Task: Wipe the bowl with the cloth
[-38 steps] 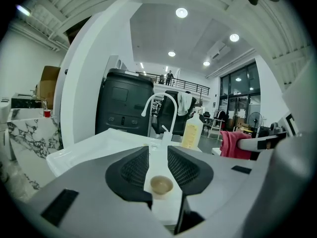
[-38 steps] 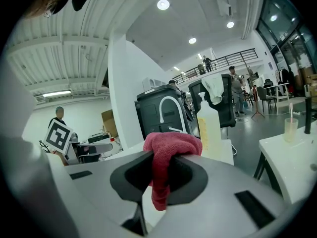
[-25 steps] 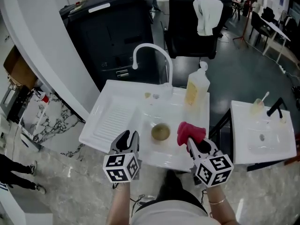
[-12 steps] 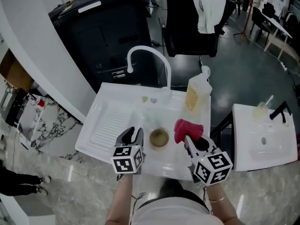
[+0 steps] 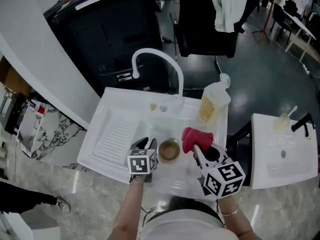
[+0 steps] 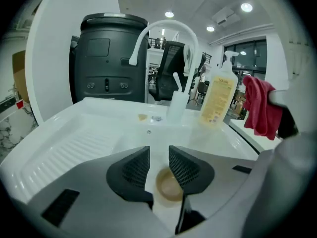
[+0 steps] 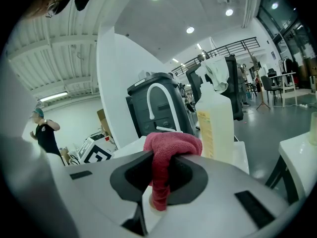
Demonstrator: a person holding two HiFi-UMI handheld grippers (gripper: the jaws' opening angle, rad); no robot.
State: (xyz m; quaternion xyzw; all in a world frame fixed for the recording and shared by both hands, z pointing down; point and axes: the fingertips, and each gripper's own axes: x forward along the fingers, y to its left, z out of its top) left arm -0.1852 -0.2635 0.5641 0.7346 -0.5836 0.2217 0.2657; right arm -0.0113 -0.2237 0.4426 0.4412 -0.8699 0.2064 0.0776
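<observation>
Probably lab hall: freestanding sink (image 5: 114, 134), office chair (image 5: 200, 34)

Background stuff only: the white sink unit (image 5: 190, 106) has a ribbed draining board (image 5: 119, 129) just left of the left gripper (image 5: 146, 145). Straight ahead of that gripper, a curved white faucet (image 5: 179, 86) arches over the basin. Ahead of the right gripper (image 5: 196, 148) stands a plastic bottle (image 5: 212, 104) of yellowish liquid (label's too small to read). Farther back there's a big black bin (image 5: 100, 34) and a black office chair (image 5: 200, 31) with a white towel (image 5: 227, 9) draped over it. Well off to the right gripper's right sits a second white sink (image 5: 280, 159).
</observation>
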